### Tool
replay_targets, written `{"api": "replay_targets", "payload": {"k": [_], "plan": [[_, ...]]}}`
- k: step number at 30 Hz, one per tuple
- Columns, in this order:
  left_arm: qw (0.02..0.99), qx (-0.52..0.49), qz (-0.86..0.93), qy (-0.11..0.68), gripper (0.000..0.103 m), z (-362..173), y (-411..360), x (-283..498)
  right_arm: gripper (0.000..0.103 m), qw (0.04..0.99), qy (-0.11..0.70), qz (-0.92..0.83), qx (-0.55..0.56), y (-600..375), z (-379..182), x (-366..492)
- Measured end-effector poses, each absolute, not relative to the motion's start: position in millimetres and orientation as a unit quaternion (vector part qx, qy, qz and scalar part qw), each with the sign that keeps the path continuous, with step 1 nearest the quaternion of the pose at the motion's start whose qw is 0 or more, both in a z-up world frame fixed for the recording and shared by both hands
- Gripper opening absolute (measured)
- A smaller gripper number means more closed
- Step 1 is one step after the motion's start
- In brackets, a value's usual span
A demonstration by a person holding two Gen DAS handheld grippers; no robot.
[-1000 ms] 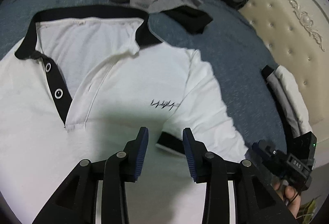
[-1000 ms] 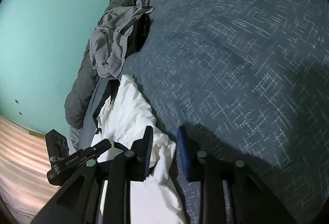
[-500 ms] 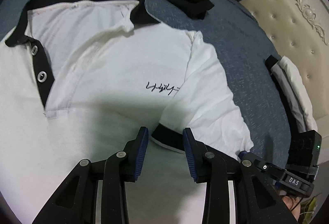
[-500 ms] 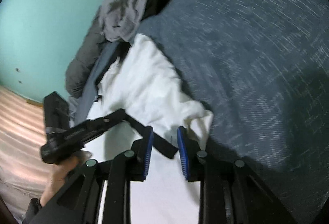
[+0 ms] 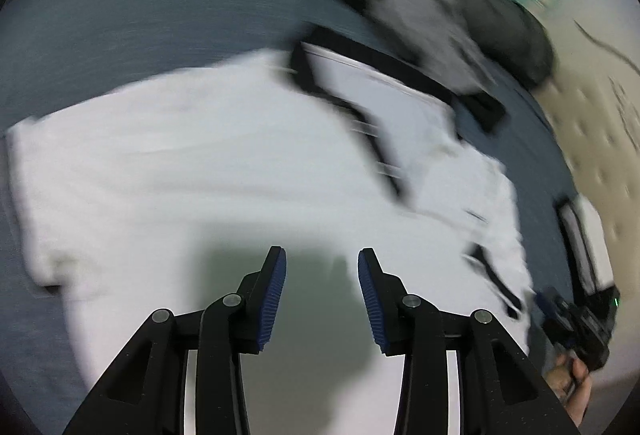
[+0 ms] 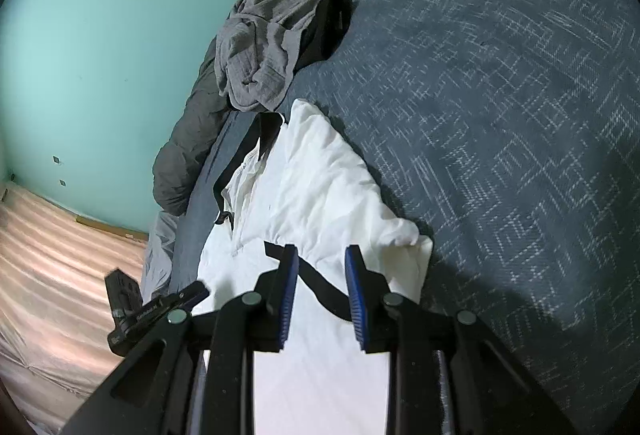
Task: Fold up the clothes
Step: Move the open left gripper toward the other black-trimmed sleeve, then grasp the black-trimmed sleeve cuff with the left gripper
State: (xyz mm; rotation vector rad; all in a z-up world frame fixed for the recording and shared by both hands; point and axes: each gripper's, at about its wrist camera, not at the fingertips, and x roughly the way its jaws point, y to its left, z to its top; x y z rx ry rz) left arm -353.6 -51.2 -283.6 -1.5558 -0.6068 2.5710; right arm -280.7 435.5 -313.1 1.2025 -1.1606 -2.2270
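Note:
A white polo shirt (image 5: 240,163) with a black collar (image 5: 384,63) lies face up on the blue bedspread (image 6: 500,95); the left wrist view is motion-blurred. My left gripper (image 5: 321,255) hovers over the shirt's chest, its jaws opening, with nothing between them. In the right wrist view the shirt (image 6: 320,195) has its sleeve folded in. The sleeve's black cuff (image 6: 320,287) runs under my right gripper (image 6: 321,251), whose jaws stand apart above it without pressing. The left gripper (image 6: 152,311) shows at the shirt's far side, and the right gripper (image 5: 576,319) shows at the shirt's right edge.
A crumpled grey garment (image 6: 264,47) and a dark rolled duvet (image 6: 188,139) lie beyond the collar by the teal wall. A folded white item with black trim (image 5: 584,235) rests near the beige tufted headboard (image 5: 600,115). Wooden floor (image 6: 48,255) lies past the bed's edge.
The left gripper swept fast across the shirt, so collar and placket slid to the upper right. The right gripper came over the folded sleeve, with the cuff now beneath its jaws.

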Motion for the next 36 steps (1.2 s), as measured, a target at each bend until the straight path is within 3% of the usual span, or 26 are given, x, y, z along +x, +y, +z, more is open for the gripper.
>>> {"api": "replay_targets", "payload": {"k": [5,11,13,15,26,28,30,32,33,36], "plan": [[-0.053,-0.476,0.846,-0.234,0.041,-276.7,-154.4,-329.7,0.025,0.185,-0.399,-0.797,0.415,422.2,-306.3,-292.3],[-0.109,-0.458,0.848,-0.243,0.041,-286.6,-223.4,-322.9,0.025,0.194,-0.378,-0.803,0.417,410.0,-302.1,-292.6],[-0.118,-0.449,0.852,-0.242,0.045,-290.2,-233.3,-326.8,0.025,0.195,-0.371,-0.806,0.417,408.0,-300.9,-293.0],[-0.128,-0.441,0.854,-0.243,0.056,-294.8,-241.9,-331.1,0.025,0.194,-0.372,-0.807,0.417,408.4,-300.8,-292.7],[-0.131,-0.419,0.861,-0.256,0.055,-321.7,-258.3,-351.1,0.025,0.199,-0.358,-0.809,0.422,399.6,-301.7,-294.4],[-0.128,-0.415,0.864,-0.254,0.051,-323.9,-255.3,-354.1,0.025,0.198,-0.357,-0.809,0.424,399.8,-302.9,-294.7],[-0.120,-0.425,0.865,-0.239,0.031,-324.9,-248.9,-357.8,0.025,0.195,-0.355,-0.809,0.425,399.9,-303.5,-294.9],[-0.116,-0.430,0.867,-0.222,0.024,-322.3,-241.8,-360.9,0.025,0.195,-0.355,-0.810,0.425,401.2,-303.7,-295.2],[-0.114,-0.427,0.870,-0.217,0.014,-319.5,-239.3,-361.5,0.025,0.195,-0.355,-0.809,0.425,401.6,-303.9,-295.2],[-0.114,-0.418,0.880,-0.194,0.008,-308.1,-230.5,-362.4,0.025,0.195,-0.358,-0.809,0.425,403.4,-304.1,-295.0]]}}
